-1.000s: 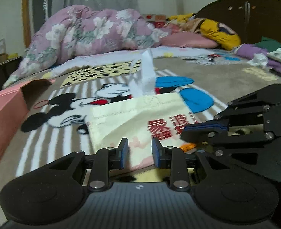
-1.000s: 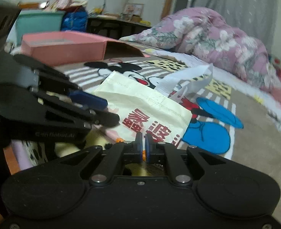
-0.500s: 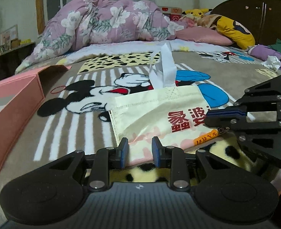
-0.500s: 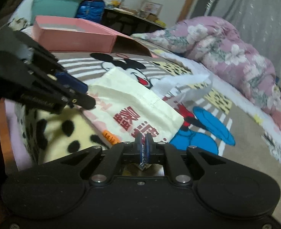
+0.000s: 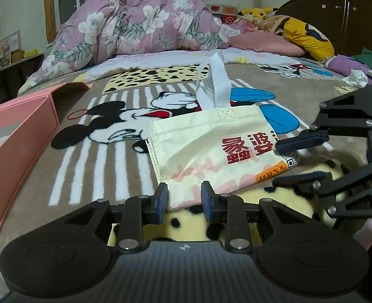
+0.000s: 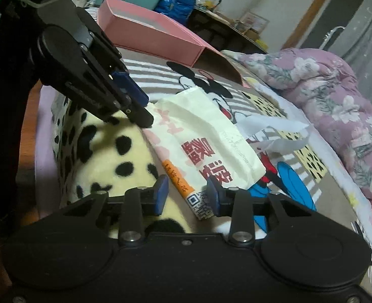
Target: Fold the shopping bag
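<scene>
The cream shopping bag with red characters lies folded flat on the cartoon blanket, white handles sticking up.

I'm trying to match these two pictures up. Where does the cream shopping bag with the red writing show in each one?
Left wrist view: the shopping bag lies centre, just beyond the open left gripper, white handles pointing away.
Right wrist view: the shopping bag runs from the centre down to the open right gripper, handles to the right.
Shared landmark: the pink box, at the left edge in the left view, upper middle in the right view.
</scene>
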`<state>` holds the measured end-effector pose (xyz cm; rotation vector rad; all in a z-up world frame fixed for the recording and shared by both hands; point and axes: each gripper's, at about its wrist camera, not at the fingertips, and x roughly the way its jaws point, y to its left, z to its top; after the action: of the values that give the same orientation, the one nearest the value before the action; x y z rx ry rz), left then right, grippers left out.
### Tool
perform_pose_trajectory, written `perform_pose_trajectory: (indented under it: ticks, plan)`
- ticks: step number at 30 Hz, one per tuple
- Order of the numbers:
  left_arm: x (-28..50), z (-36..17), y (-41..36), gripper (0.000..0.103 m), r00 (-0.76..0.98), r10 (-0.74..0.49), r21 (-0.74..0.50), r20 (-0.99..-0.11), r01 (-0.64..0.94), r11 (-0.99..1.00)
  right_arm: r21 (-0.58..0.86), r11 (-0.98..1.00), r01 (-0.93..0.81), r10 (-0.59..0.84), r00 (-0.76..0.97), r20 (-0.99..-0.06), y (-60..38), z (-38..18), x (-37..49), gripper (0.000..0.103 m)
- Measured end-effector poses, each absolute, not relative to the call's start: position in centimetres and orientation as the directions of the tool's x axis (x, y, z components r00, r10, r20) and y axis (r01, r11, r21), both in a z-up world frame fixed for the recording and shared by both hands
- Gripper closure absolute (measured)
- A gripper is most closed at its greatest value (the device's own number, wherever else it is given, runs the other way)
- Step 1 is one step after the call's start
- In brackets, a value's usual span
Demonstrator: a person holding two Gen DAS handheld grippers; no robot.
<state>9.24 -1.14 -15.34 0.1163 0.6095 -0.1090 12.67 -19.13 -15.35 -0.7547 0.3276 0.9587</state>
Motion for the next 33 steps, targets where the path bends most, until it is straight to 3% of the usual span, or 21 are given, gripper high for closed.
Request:
perform_pose_trajectory:
  ticks: [8,10,17,25,27,33]
  plan:
    - [9.4,-14.9,-0.1,0.072,0.798,-0.157,0.152,-0.582,0.296,0.943,-0.418,0.283,-0.863,0.652,0.493,-0.576,-19.4,-15.6,13.9,0.072]
    - [9.1,-15.0,0.0,0.068,0.799,-0.164,0.251,-0.578,0.365,0.896,-0.420,0.275,-0.865,0.657,0.488,-0.575,-19.4,-15.7,13.7,0.074]
    - [8.2,-15.4,-0.4,0.068,0.817,-0.207,0.561,-0.538,0.531,0.635,-0.443,0.243,-0.863,0.668,0.480,-0.568,-19.6,-15.9,13.3,0.077]
    - [9.5,-16.3,-1.6,0.079,0.742,-0.283,0.632,-0.608,0.668,0.394,-0.463,0.165,-0.871,0.686,0.439,-0.580,-19.8,-15.6,13.6,0.077]
    - [9.8,-16.3,-1.4,0.081,0.723,-0.292,0.614,-0.626,0.688,0.387,-0.402,0.176,-0.898,0.697,0.402,-0.593,-19.9,-15.3,14.6,0.077]
    - [10.8,-15.8,-0.5,0.084,0.687,-0.324,0.478,-0.650,0.702,0.528,-0.033,0.286,-0.958,0.758,0.247,-0.604,-21.1,-14.6,19.5,0.077]
